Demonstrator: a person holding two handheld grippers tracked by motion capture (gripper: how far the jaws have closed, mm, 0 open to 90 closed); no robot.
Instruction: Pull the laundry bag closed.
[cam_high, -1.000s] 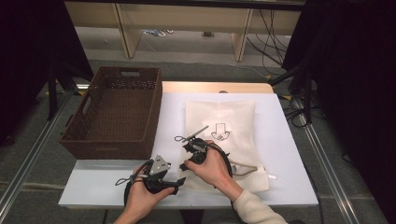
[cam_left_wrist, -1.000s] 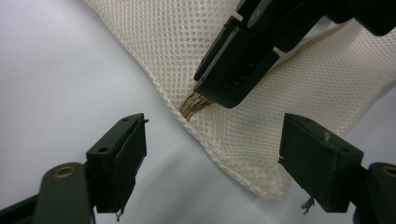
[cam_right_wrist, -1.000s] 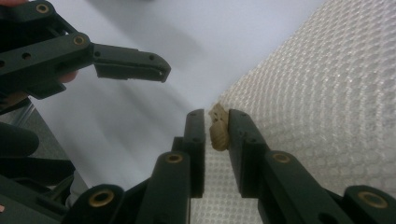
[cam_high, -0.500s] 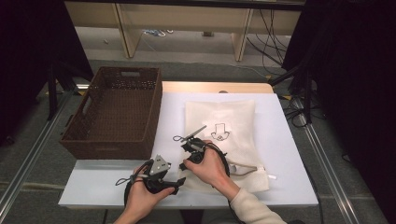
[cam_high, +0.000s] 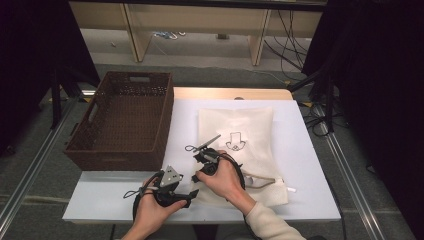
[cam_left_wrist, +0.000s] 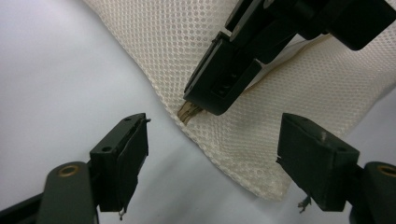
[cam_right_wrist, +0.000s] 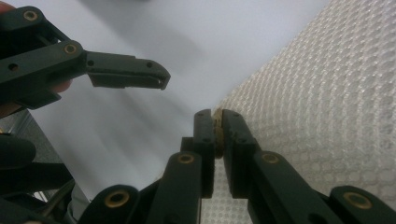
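Note:
A white mesh bag (cam_high: 237, 125) with a small hat print lies flat on the white table (cam_high: 305, 200). My right gripper (cam_high: 197, 175) reaches to the bag's near left edge. In the right gripper view it (cam_right_wrist: 217, 116) is shut on a tan strip (cam_right_wrist: 217, 128) at that edge. Its jaws have just closed in and then eased slightly, with the strip still between them. My left gripper (cam_high: 191, 196) sits just to the near left of it. In the left gripper view it (cam_left_wrist: 212, 140) stands open around the bag's corner (cam_left_wrist: 252, 172), touching nothing.
A dark brown wicker basket (cam_high: 125, 120) stands at the table's left, overhanging the edge. A pale cord (cam_high: 262, 180) lies across the bag's near end. Bare table lies right of the bag. Cables run over the floor behind.

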